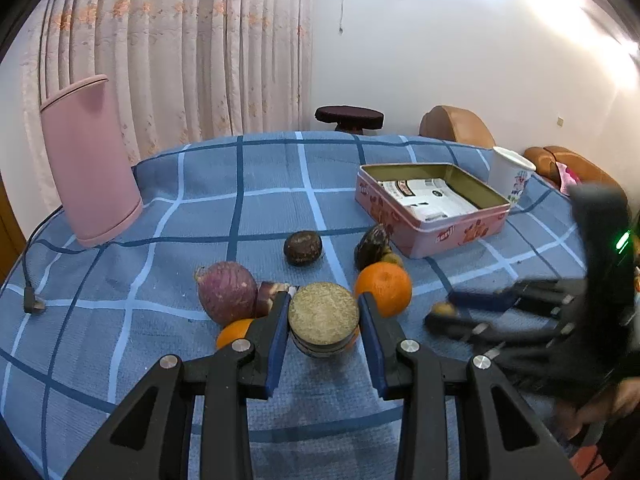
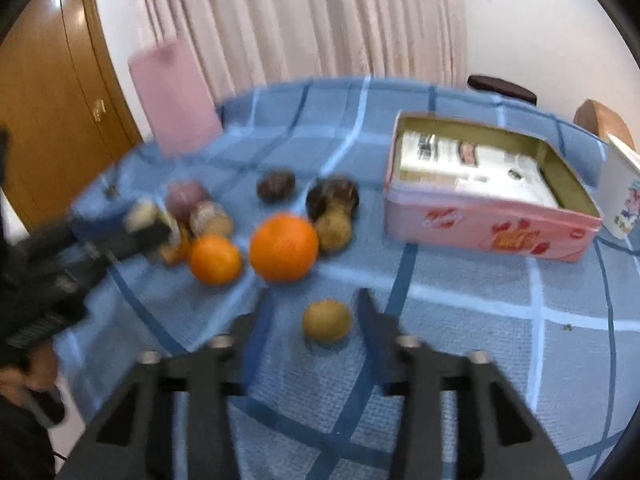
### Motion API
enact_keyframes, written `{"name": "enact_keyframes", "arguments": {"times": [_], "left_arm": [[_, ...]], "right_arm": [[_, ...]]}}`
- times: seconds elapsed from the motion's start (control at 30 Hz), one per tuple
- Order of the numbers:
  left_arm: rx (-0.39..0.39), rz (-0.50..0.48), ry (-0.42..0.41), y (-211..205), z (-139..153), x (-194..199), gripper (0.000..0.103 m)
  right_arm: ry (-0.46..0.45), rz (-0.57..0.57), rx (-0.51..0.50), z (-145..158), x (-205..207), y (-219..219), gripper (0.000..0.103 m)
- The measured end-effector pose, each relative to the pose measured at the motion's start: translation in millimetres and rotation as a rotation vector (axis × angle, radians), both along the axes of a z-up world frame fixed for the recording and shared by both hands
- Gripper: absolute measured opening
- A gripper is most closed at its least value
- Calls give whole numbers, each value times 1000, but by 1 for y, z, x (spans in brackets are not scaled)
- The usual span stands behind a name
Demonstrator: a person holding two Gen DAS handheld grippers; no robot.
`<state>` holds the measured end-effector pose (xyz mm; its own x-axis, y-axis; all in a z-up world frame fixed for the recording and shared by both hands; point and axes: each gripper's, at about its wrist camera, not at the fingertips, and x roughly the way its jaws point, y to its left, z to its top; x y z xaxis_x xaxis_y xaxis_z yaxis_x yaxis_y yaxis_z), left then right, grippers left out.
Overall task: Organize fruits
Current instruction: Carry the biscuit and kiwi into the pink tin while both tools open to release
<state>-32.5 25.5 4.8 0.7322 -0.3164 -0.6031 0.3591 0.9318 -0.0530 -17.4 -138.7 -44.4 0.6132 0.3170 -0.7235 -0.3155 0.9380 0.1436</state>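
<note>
My left gripper point(image 1: 324, 300) stands open around a round cork-topped jar point(image 1: 323, 314), a finger on each side, touching or nearly so. Around it lie an orange point(image 1: 383, 288), a second orange point(image 1: 234, 332), a purple round fruit point(image 1: 226, 298), a dark round fruit point(image 1: 303, 247) and a dark shrivelled fruit point(image 1: 372, 244). My right gripper point(image 2: 312, 300) is open, with a small brown fruit point(image 2: 327, 320) on the cloth between its fingers. Ahead of it are a big orange point(image 2: 284, 246) and a smaller orange point(image 2: 216, 259). The right wrist view is blurred.
An open pink tin point(image 1: 432, 236) with white packets inside stands at the right, also in the right wrist view point(image 2: 492, 220). A white cup point(image 1: 510, 174) stands behind it. A pink canister point(image 1: 90, 160) and a cable point(image 1: 32, 300) are at the left on the blue checked cloth point(image 1: 240, 208).
</note>
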Motion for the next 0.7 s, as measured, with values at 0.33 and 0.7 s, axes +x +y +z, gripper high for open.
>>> {"name": "enact_keyframes", "arguments": {"times": [0.33, 0.7], "left_arm": [[-41, -63, -27, -38, 8, 18, 36], [-85, -138, -36, -127, 6, 80, 36]], "right_arm": [[-95, -97, 16, 27, 0, -42, 29], [-140, -384, 86, 34, 73, -123, 29]]}}
